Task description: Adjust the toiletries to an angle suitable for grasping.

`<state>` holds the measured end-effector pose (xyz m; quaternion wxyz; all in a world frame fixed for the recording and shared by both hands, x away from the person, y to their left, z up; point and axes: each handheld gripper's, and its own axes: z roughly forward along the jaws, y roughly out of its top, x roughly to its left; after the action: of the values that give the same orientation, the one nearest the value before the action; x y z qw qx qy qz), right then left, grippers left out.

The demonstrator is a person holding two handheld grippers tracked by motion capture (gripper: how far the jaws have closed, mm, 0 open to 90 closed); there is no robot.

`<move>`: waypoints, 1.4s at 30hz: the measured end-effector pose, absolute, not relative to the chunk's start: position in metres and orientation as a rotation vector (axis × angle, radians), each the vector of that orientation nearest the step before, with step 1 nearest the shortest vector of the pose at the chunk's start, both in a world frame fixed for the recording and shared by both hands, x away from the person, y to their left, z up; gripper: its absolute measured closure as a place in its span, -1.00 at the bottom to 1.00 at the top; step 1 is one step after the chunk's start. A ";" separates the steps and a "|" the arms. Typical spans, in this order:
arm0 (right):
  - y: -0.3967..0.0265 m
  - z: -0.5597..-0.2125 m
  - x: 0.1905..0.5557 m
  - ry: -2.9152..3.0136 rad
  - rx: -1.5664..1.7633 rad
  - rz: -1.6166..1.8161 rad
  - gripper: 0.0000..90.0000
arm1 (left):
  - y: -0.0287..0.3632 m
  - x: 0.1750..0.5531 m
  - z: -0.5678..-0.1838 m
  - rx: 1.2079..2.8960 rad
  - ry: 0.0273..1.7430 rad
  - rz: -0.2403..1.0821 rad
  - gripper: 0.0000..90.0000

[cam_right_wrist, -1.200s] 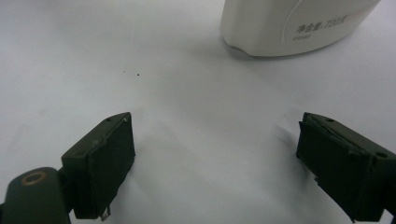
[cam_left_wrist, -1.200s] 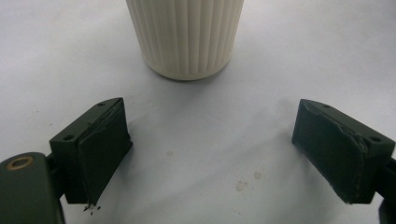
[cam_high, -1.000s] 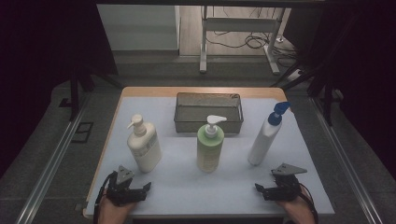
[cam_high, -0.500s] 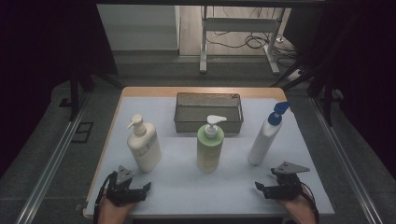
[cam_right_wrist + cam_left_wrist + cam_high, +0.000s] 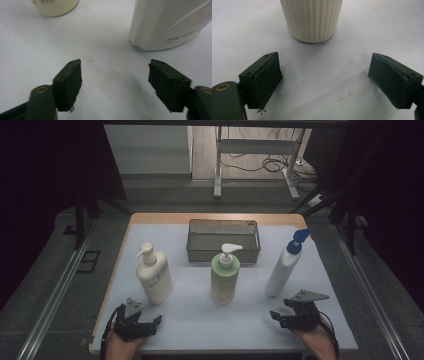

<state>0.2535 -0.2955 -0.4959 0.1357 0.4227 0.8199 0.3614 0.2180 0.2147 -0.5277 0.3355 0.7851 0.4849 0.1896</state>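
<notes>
Three pump bottles upright on the bench (image 5: 320, 320): cream bottle (image 5: 155, 279) just ahead of left gripper (image 5: 150, 322), blue-capped white bottle (image 5: 284, 270) near right gripper (image 5: 278, 318). Left jaws wide and empty; right jaws just been closing, nothing between. Likely top-heavy, smooth, slippery plastic; best gripped low around the body.

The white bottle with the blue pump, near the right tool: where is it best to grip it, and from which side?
Grip the white bottle low on its body, coming level from the near side with the right tool, jaws open. The bottle leans, and its blue pump is narrow and probably loose, so the wide lower body seems safer.
</notes>
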 end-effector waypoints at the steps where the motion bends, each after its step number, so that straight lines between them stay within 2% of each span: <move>1: -0.295 -0.494 0.254 2.371 1.209 1.035 -0.22 | 0.215 0.218 -0.528 2.048 1.265 0.495 -0.76; 3: -0.294 -0.493 0.254 2.368 1.209 1.032 -0.19 | 0.215 0.218 -0.528 2.048 1.265 0.495 -0.76; 6: -0.293 -0.491 0.256 2.364 1.184 1.038 0.03 | 0.215 0.218 -0.528 2.047 1.265 0.495 -0.76; 8: -0.292 -0.490 0.257 2.361 1.182 1.043 0.07 | 0.215 0.218 -0.528 2.047 1.265 0.495 -0.76; 9: -0.290 -0.489 0.258 2.356 1.177 1.038 0.19 | 0.215 0.218 -0.528 2.048 1.265 0.495 -0.76; 12: -0.289 -0.488 0.260 2.352 1.178 1.041 0.30 | 0.215 0.218 -0.528 2.047 1.265 0.496 -0.76; 14: -0.287 -0.487 0.262 2.335 1.174 1.041 0.53 | 0.215 0.218 -0.528 2.047 1.266 0.496 -0.76; 19: -0.280 -0.486 0.267 2.319 1.180 1.040 0.87 | 0.215 0.218 -0.528 2.047 1.266 0.497 -0.76; 20: -0.280 -0.486 0.267 2.319 1.180 1.040 0.87 | 0.215 0.218 -0.528 2.047 1.266 0.497 -0.76; 21: -0.276 -0.486 0.269 2.312 1.179 1.032 0.98 | 0.215 0.218 -0.528 2.047 1.266 0.497 -0.76; 32: -0.255 -0.489 0.281 2.272 1.200 0.988 0.99 | 0.215 0.218 -0.528 2.047 1.266 0.496 -0.76; 42: -0.255 -0.493 0.290 2.216 1.240 0.945 0.99 | 0.214 0.218 -0.528 2.048 1.267 0.495 -0.76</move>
<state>0.2896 -0.2546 -0.4931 0.2145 0.4470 0.7988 0.3408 0.2181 0.2145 -0.5277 0.3350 0.7848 0.4856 0.1898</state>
